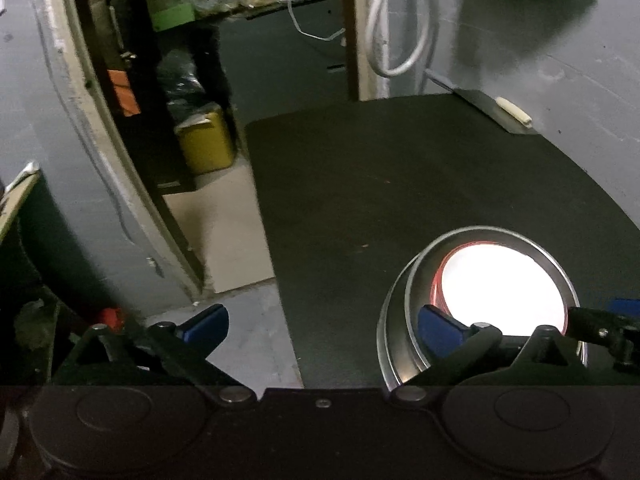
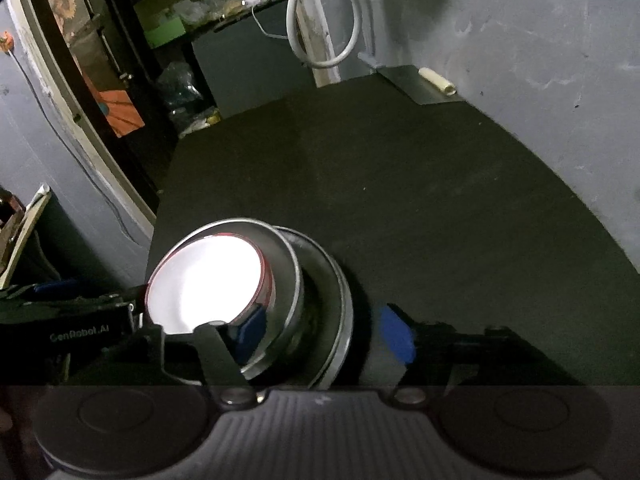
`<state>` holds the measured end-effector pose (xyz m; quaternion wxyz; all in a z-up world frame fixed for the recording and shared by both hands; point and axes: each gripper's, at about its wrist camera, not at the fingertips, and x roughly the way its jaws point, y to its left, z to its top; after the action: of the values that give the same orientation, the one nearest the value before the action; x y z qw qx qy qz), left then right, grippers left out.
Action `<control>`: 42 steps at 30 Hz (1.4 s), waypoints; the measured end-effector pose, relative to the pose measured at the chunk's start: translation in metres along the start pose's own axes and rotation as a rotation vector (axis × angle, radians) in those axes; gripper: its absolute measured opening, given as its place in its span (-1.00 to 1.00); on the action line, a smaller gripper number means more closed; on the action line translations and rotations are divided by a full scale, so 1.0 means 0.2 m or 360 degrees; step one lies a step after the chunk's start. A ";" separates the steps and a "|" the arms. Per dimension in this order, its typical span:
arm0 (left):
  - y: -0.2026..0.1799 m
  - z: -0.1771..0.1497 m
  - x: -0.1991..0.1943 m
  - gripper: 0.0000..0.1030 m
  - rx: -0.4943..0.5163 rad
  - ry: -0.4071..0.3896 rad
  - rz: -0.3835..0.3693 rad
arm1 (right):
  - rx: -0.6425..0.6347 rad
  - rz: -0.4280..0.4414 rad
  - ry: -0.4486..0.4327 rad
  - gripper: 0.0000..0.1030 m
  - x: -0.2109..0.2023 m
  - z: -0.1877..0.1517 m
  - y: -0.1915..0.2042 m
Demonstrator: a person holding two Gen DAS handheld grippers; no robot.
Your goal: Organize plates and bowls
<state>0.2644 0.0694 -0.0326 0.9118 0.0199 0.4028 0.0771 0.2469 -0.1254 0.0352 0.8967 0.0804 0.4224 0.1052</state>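
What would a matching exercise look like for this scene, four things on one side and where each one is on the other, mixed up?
Things:
1. white dish
2. steel bowl
3. yellow container
4. white cable

Places:
A. hanging in a loop beyond the far edge of the table
B. low down, off the table's left edge
C. inside the steel bowl
D. on the steel plate

Pairs: 1-C, 2-D, 3-B, 4-A
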 end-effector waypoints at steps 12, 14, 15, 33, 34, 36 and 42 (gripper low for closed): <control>-0.04 -0.09 -0.31 0.98 -0.0246 -0.0231 0.0040 | 0.0054 0.0102 -0.0270 0.99 -0.30 -0.03 -0.18; -0.04 -0.12 -0.37 0.98 -0.0289 -0.0270 0.0017 | 0.0026 0.0118 -0.0308 0.99 -0.34 -0.04 -0.19; -0.05 -0.13 -0.40 0.98 -0.0312 -0.0282 0.0010 | 0.0006 0.0129 -0.0328 0.99 -0.37 -0.05 -0.19; -0.23 -0.36 -0.85 0.98 -0.0561 -0.0457 -0.0053 | -0.0187 0.0263 -0.0388 1.00 -0.71 -0.21 -0.36; -0.24 -0.38 -0.87 0.98 -0.0551 -0.0462 -0.0048 | -0.0198 0.0268 -0.0386 1.00 -0.72 -0.23 -0.36; -0.27 -0.42 -0.92 0.98 -0.0523 -0.0471 -0.0032 | -0.0214 0.0286 -0.0390 1.00 -0.75 -0.26 -0.35; -0.25 -0.46 -1.02 0.98 -0.0493 -0.0491 0.0027 | -0.0302 0.0317 -0.0412 1.00 -0.80 -0.29 -0.28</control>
<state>0.0680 -0.0140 0.0503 0.9541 -0.1055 0.2416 0.1419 0.1091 -0.2180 0.1032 0.9322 0.0498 0.2817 0.2216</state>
